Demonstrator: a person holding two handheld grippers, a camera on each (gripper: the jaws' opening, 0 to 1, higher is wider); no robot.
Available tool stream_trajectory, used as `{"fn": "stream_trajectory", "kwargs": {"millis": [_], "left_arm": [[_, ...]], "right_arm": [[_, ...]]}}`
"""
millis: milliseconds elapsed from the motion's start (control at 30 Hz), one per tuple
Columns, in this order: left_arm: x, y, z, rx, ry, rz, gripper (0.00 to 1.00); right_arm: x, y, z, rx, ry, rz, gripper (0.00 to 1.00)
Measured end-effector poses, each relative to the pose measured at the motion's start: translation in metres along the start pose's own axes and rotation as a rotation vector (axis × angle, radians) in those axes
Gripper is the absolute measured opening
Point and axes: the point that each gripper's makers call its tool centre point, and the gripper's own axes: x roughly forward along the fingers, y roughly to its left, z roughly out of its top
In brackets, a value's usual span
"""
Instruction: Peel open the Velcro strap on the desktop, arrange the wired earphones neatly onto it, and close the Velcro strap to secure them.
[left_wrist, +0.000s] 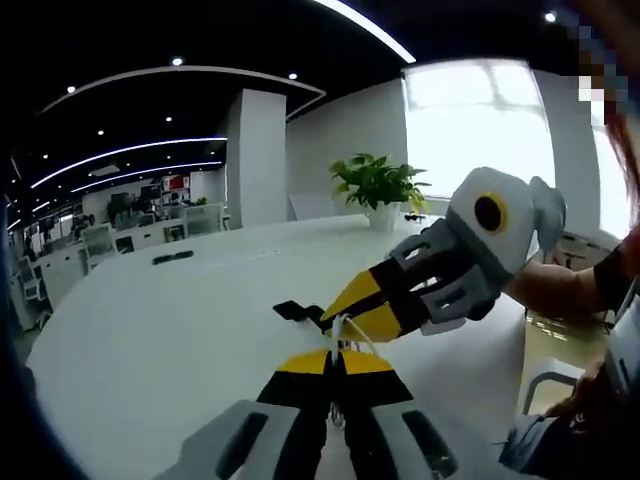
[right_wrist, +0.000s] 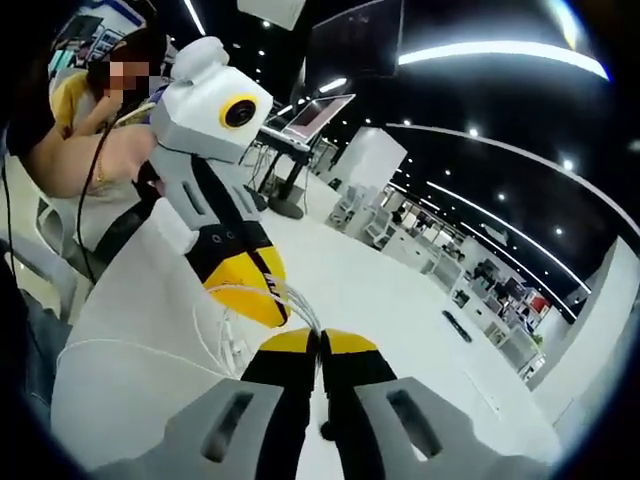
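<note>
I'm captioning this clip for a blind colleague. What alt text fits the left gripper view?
Two yellow-and-black grippers meet above a white table, both pinching a thin white earphone cable: the left gripper from below, the right gripper from the right. A black Velcro strap lies just behind them, a potted plant farther back.

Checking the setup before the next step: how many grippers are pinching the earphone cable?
2. The left gripper is shut on the white earphone cable just above the table; the right gripper meets it tip to tip, pinching the same cable.
</note>
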Motion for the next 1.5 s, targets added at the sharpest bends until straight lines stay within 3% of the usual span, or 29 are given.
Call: {"fn": "stream_trajectory", "kwargs": {"millis": [267,467,667,800,933,1100,1500], "left_arm": [[-0.011,0.016,0.002,-0.074,-0.055,0.015,0.11],[-0.027,0.028,0.011,-0.122,-0.128,0.029,0.15],[-0.033,0.021,0.022,-0.095,-0.193,0.021,0.32],[-0.022,0.011,0.021,-0.078,-0.183,-0.002,0.40],[-0.011,0.011,0.015,-0.045,-0.162,-0.006,0.33],[-0.006,0.011,0.017,-0.136,-0.191,-0.053,0.27],[-0.002,0.015,0.004,-0.175,-0.170,-0.053,0.19]], "right_arm": [[0.000,-0.004,-0.002,0.042,0.011,-0.012,0.05],[0.000,-0.005,-0.002,0.076,0.004,-0.012,0.05],[-0.001,-0.008,-0.005,0.158,0.004,-0.007,0.05],[-0.002,-0.007,-0.004,0.186,-0.003,-0.002,0.04],[-0.004,-0.006,0.000,0.207,-0.011,0.006,0.04],[-0.008,-0.006,0.001,0.227,-0.014,0.011,0.04],[-0.007,-0.003,0.002,0.257,-0.022,0.031,0.04]]}}
